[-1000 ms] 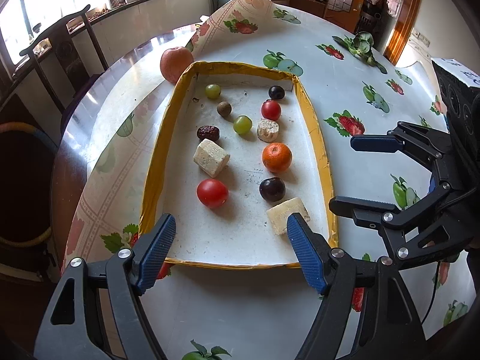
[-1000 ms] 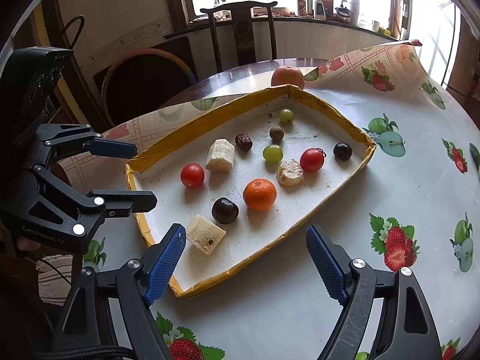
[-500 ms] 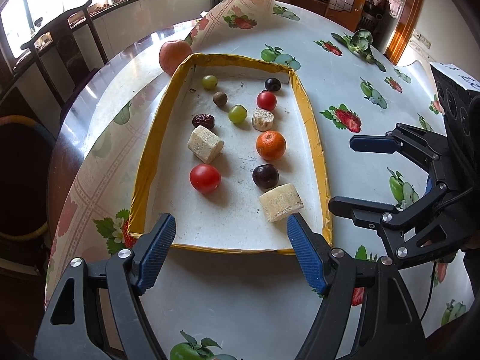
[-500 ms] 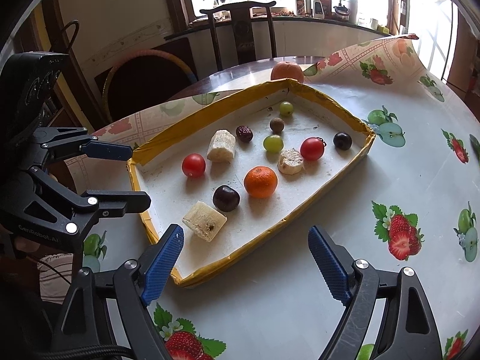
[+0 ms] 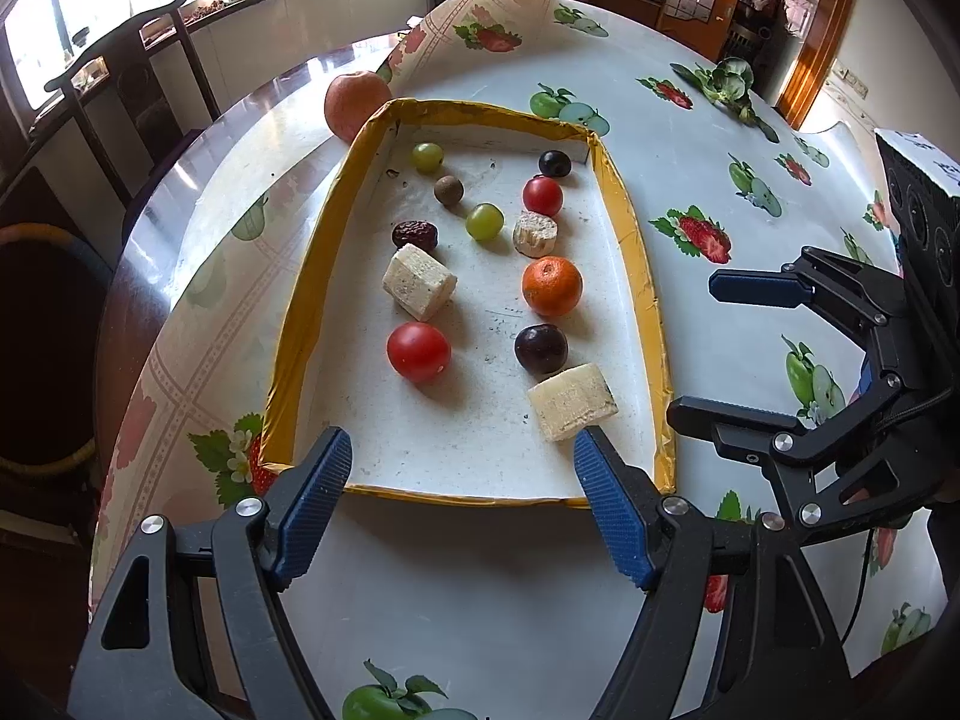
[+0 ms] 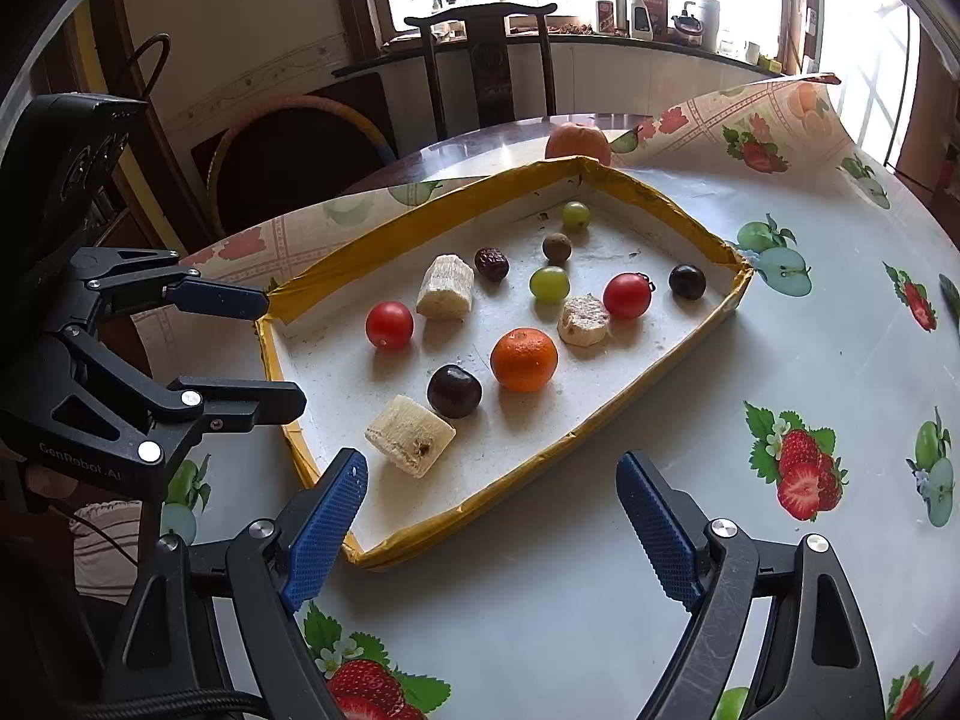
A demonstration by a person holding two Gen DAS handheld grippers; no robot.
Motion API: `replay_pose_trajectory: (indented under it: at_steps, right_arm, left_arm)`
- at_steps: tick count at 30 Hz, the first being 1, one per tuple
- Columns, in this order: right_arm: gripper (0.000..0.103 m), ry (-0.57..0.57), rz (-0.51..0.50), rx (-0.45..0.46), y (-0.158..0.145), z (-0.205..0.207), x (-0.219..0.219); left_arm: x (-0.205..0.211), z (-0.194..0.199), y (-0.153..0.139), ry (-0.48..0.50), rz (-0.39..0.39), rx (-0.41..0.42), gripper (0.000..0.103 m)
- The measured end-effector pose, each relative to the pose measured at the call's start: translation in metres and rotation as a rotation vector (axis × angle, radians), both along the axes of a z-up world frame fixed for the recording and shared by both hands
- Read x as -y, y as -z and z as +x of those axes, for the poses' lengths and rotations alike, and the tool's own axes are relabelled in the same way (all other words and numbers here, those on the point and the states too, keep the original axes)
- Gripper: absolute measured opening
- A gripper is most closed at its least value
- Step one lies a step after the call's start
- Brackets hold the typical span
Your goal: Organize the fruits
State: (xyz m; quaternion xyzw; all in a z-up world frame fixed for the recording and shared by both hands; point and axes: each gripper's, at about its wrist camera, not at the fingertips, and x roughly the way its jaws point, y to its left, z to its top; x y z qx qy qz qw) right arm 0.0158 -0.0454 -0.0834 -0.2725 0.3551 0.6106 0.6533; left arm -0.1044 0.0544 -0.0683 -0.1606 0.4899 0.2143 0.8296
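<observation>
Assorted fruits (image 5: 552,294) in yellow-rimmed tray (image 5: 624,228)

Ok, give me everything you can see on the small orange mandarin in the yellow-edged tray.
The small orange mandarin is round, with dimpled, slightly glossy peel and a pale stem scar on top. It looks whole and unpeeled, resting on the white floor of the shallow yellow-edged tray. A dark round plum lies nearer the grippers, a pale cut banana chunk beyond it. Nothing visibly touches it apart from the tray floor; neither gripper is near it.
</observation>
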Motion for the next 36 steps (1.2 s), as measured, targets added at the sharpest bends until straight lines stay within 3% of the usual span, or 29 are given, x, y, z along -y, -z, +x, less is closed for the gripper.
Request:
replay_pose_trajectory:
  at_steps: [8,22,24,32,36]
  right_arm:
    - [0.087,0.000,0.000,0.000,0.001,0.001,-0.002]
    - [0.087,-0.013,0.011,-0.006,0.000,-0.005,-0.011]
    - [0.087,-0.013,0.010,-0.002,0.000,-0.007,-0.012]
    - [0.087,0.003,0.013,-0.009,0.000,-0.006,-0.006]
    - [0.087,0.010,0.016,-0.011,0.000,-0.008,-0.004]
  left_arm:
    - [-0.005,-0.001,0.000,-0.006,-0.021,0.019,0.077]
    - [0.000,0.001,-0.008,0.014,0.025,0.046,0.077]
    - [-0.001,0.001,-0.009,-0.001,0.031,0.041,0.083]
    - [-0.002,0.001,-0.014,0.007,0.008,0.052,0.084]
    - [-0.001,-0.004,-0.018,-0.015,0.048,0.075,0.084]
